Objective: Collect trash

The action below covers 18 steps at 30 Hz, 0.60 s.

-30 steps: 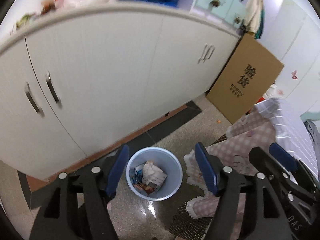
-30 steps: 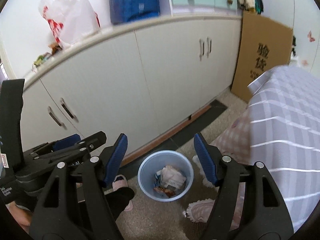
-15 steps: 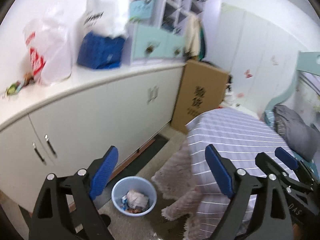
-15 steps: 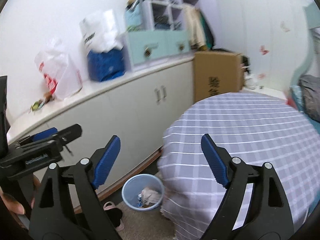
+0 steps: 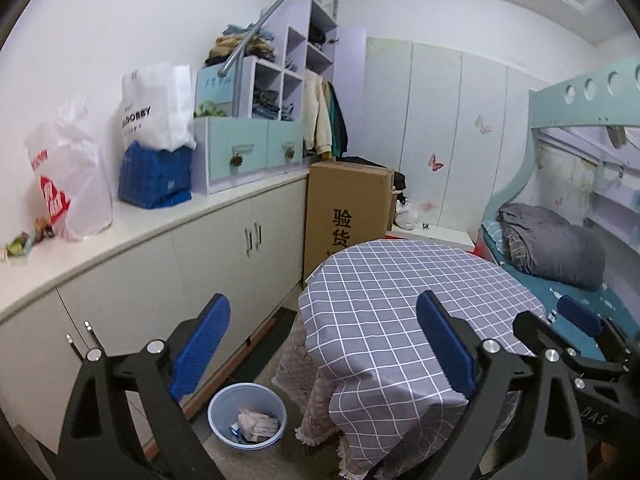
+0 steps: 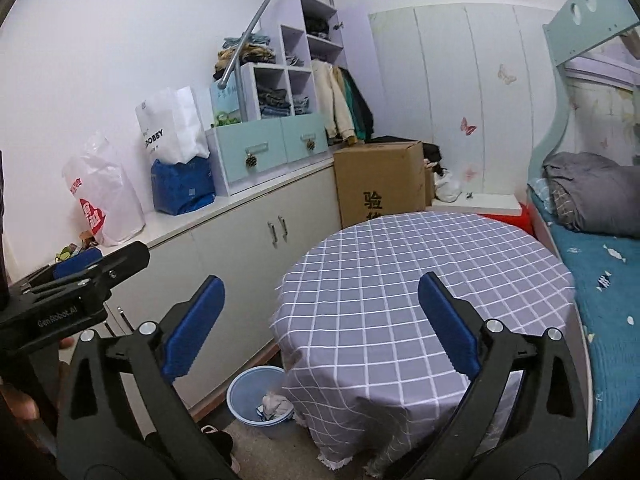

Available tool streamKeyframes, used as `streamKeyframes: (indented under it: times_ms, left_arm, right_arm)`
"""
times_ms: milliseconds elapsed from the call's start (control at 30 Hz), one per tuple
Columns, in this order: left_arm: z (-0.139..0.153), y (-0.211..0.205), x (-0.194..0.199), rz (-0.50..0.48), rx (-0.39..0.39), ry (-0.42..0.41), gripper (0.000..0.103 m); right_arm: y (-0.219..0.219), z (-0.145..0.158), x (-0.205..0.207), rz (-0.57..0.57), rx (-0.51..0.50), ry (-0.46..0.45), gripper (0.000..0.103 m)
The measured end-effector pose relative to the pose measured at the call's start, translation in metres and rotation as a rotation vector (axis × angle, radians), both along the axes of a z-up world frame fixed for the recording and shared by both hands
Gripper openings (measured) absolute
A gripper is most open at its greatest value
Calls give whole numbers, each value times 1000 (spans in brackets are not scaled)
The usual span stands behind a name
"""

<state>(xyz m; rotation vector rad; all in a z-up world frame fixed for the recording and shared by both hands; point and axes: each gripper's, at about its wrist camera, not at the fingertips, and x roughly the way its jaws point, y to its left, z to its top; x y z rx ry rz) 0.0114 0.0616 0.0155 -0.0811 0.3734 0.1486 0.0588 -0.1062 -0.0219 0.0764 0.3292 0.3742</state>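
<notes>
A light blue trash bin (image 5: 248, 420) stands on the floor between the white cabinet and the round table, with crumpled paper and wrappers (image 5: 256, 426) inside. It also shows in the right wrist view (image 6: 256, 402), partly behind the tablecloth. My left gripper (image 5: 322, 344) is open and empty, held high above the bin and the table edge. My right gripper (image 6: 320, 326) is open and empty, above the table. The left gripper's body shows at the left of the right wrist view (image 6: 76, 300).
A round table with a grey checked cloth (image 6: 420, 280) fills the middle. A long white cabinet (image 5: 160, 272) runs along the left wall, bearing plastic bags (image 5: 72, 184) and drawers. A cardboard box (image 5: 344, 216) stands behind the table. A bunk bed (image 6: 600, 240) is at right.
Both grippers have risen and tilted up from close over the bin; the bin now looks small and low, and the table top, shelves and bed have come into view. Both stay open.
</notes>
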Motion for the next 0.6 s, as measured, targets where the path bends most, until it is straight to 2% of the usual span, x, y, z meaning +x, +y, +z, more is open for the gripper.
streamKeyframes:
  times_ms: [167, 367, 600]
  left_arm:
    - [6, -18, -10, -1, 44, -18, 92]
    - [9, -31, -18, -50, 1, -41, 92]
    - [9, -44, -20, -44, 24, -47, 92]
  right_arm:
    - [-14, 7, -23, -43, -12, -54, 96]
    - [-23, 8, -40, -57, -27, -90, 96]
    - [-31, 11, -55, -73, -38, -125, 96]
